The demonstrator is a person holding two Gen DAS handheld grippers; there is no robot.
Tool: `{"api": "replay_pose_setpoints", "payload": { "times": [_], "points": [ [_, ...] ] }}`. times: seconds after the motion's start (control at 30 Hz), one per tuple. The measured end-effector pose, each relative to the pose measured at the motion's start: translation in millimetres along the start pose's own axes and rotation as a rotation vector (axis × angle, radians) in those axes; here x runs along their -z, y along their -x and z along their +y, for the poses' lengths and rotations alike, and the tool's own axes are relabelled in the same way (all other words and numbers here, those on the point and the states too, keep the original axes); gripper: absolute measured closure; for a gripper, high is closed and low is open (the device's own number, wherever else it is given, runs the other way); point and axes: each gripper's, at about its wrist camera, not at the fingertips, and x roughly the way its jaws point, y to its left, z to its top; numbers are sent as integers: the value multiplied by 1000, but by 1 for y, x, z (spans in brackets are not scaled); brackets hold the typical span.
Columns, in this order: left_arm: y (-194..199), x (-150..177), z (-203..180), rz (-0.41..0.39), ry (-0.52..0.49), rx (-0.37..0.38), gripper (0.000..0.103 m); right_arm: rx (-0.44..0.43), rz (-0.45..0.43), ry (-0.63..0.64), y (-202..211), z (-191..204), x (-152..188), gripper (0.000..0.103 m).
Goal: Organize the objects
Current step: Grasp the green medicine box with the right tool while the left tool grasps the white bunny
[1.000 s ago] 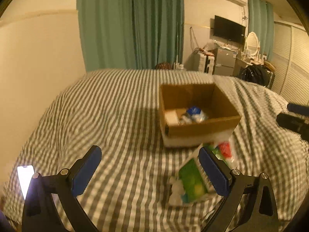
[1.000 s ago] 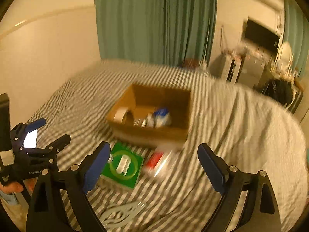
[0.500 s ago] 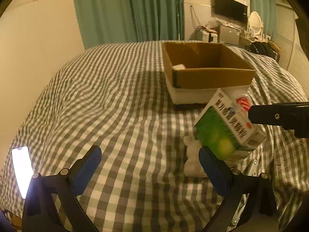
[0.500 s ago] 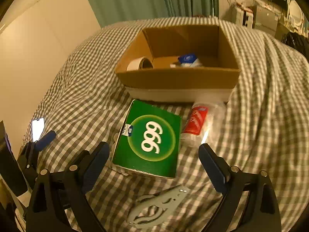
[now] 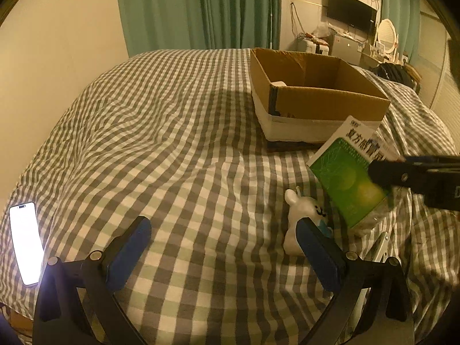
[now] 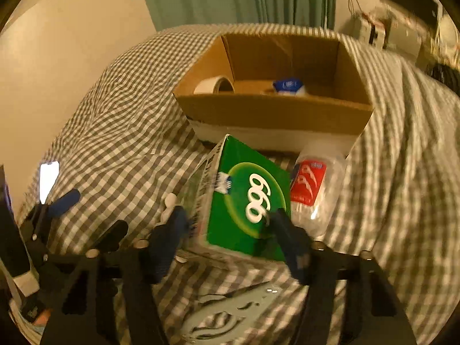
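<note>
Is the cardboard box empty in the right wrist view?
No, the box holds a tape roll at its left side and a blue and white item near the middle.

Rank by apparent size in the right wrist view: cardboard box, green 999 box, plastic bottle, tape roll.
1. Cardboard box.
2. Green 999 box, though it sits nearest the camera, which inflates it.
3. Plastic bottle.
4. Tape roll, partly hidden behind the box wall, so unsure.

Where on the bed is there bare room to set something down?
The wide checked bedspread between the lit phone and the cardboard box is bare. Crowded: the box's near side, with the green carton, bottle and white toy.
</note>
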Motion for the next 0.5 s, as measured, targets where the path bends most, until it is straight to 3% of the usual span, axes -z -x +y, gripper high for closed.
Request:
{"api": "replay_pose_setpoints", "payload": {
  "times": [0.17,0.23,0.3,0.5],
  "points": [
    [-2,-1,-8,11,-10,20,0,15,12,37,2,4,5,49],
    [-2,-1,-11,14,-18,19,0,27,33,29,-5,2,8,27],
    [-3,-1,-13,16,-24,16,0,37,49,12,-12,-1,11,16],
    [-8,-1,-9,33,-13,20,0,-31,112,-23,-38,-3,17,13]
  ]
}}
